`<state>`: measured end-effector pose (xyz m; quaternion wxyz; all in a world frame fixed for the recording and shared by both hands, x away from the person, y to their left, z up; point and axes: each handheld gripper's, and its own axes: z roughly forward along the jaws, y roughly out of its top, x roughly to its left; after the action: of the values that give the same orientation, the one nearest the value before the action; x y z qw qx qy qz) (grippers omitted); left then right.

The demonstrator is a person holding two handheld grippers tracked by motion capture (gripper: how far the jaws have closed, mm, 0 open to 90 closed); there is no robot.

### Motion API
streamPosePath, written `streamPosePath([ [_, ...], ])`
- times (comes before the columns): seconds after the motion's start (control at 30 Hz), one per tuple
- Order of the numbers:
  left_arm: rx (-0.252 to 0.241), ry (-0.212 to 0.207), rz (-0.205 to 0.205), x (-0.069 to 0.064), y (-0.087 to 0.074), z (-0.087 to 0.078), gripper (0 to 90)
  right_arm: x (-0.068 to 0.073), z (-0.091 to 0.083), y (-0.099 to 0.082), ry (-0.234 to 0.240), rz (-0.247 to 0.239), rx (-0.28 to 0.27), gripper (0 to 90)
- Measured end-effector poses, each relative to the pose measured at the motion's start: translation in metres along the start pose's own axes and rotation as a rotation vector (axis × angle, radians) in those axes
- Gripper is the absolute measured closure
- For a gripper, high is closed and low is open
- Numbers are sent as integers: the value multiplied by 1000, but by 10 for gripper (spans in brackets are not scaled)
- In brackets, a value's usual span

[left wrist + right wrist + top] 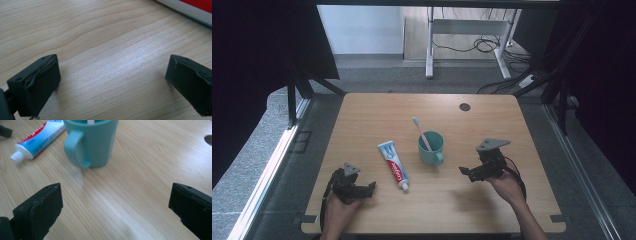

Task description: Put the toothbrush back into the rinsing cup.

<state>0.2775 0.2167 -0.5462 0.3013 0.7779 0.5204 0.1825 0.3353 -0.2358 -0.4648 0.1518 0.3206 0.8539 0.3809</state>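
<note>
High view first: my right gripper [466,173] hangs just above the wooden table [492,120], a little to the right of the teal cup [431,148], with its jaws pointed at the cup and spread wide, nothing between them. The pink toothbrush [421,131] stands in that cup, its head leaning up and away toward the far left. My left gripper [371,187] rests low near the front left corner of the table, its jaws also apart and empty, aimed toward the toothpaste tube [393,165].

Right gripper view puts the cup straight ahead of my jaws, handle turned toward me and slightly to the left, with bare wood between the cup and the pads. The tube lies flat beyond it, white cap end nearer my side. Left gripper view gives me mostly wood grain between the two pads, and a red and white edge of the tube in the upper right corner.

As I judge it, the toothbrush part looks settled, since it already sits in the cup. The toothpaste is untouched on the table, just beside the cup but apart from it. What seems left is the tube, or moving the cup itself; neither gripper has a hold on anything yet.
</note>
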Motion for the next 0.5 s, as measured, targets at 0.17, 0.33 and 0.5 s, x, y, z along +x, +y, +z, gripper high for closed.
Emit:
streamPosePath([
  [0.17,0,-1,3,0,0,0,0,0,-5,-19,-15,21,-4,0],
  [0.33,0,-5,7,1,0,0,0,3,-8,-36,-27,52,-12,0],
  [0.5,0,-9,11,2,1,1,0,9,-8,-53,-49,59,-9,0],
])
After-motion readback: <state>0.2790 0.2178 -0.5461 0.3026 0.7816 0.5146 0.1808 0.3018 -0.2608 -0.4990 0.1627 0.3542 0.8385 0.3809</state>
